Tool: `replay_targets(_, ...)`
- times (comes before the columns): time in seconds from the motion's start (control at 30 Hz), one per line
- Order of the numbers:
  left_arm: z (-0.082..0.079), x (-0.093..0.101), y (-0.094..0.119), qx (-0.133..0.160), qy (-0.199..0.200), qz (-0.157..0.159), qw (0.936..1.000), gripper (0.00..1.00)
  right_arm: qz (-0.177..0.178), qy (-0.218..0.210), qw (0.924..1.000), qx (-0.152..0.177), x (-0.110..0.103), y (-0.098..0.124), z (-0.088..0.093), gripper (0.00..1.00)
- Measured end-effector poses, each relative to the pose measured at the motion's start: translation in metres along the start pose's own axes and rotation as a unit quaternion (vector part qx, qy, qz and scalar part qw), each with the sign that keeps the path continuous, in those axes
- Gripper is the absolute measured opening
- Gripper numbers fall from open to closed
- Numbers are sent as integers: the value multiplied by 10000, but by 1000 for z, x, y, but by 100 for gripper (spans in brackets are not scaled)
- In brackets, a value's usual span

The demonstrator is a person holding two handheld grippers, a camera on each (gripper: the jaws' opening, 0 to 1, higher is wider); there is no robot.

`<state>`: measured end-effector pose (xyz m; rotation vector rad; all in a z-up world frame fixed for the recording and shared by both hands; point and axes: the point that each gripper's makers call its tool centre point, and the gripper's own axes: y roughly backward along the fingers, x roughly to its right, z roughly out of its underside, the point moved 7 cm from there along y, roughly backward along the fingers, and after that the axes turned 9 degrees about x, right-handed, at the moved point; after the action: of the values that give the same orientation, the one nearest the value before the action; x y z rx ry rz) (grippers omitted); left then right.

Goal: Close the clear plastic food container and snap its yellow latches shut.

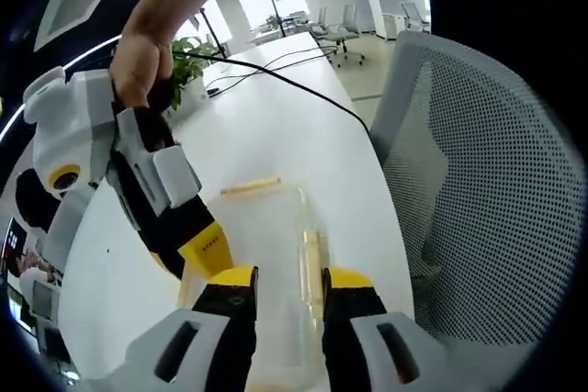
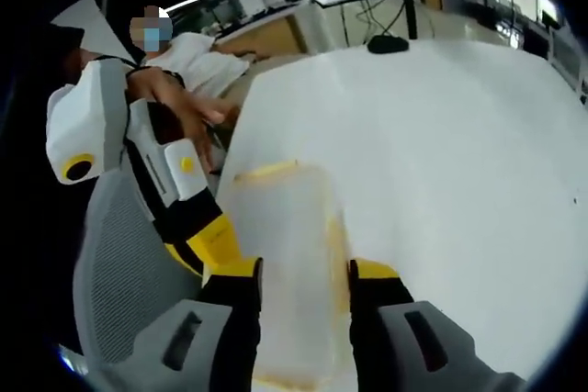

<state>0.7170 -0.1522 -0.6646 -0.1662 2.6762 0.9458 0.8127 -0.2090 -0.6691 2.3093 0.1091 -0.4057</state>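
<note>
The clear plastic container (image 1: 271, 227) lies on the white table (image 1: 276, 107), lid on top, with a yellow latch (image 1: 250, 186) at its far end and another (image 1: 312, 254) along its right side. My left gripper (image 1: 291, 280) hangs over its near end, jaws apart and holding nothing. The right gripper (image 1: 207, 247), held by a hand (image 1: 142, 61), touches the container's left edge. In the right gripper view the container (image 2: 280, 227) lies between the jaws of my right gripper (image 2: 303, 271), which are apart. The left gripper (image 2: 219, 236) meets its left edge.
A grey mesh chair (image 1: 478, 181) stands close at the table's right edge and also shows as the chair (image 2: 119, 254). A black cable (image 1: 303, 89) crosses the table towards a plant (image 1: 188, 61). A person (image 2: 193, 57) sits behind the table (image 2: 441, 135).
</note>
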Motion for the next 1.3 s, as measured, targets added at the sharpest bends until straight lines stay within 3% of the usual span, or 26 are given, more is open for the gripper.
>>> replay_targets(0.47,0,1,1,60,265,-121,9996,20,94,97,9999,6,-3,1,-1,34)
replay_targets(0.87,-1,0,10,122,627,-373,9973,28,422,-24,9985,339,-2,11,4,35)
replay_targets(1.3,6,1,25,-38,1054,-655,9923,37,960,12,9922,801,-3,37,6,42)
